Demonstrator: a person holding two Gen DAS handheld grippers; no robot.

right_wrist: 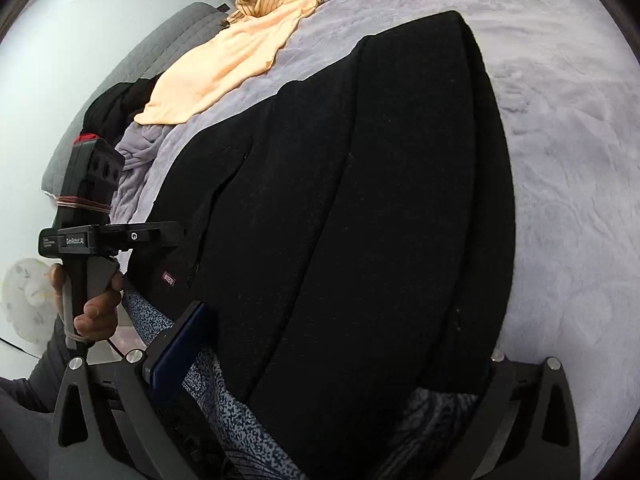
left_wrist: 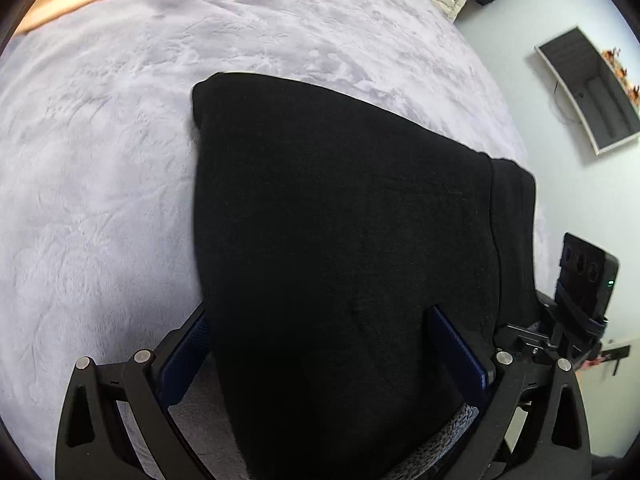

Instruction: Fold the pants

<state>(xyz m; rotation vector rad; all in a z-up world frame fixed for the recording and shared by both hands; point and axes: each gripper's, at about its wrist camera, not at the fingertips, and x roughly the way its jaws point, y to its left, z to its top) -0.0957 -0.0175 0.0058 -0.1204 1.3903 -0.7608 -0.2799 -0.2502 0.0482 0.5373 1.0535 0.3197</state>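
Both your left gripper (left_wrist: 320, 344) and right gripper (right_wrist: 344, 344) sit spread wide over the black pants (left_wrist: 340, 220), gripping nothing, so a shallow pinch could snag one layer and drag the fold askew.

left wrist: close above pants (left_wrist: 340, 220) | right wrist: close, facing bed (right_wrist: 560, 160) | shared: pants, bed
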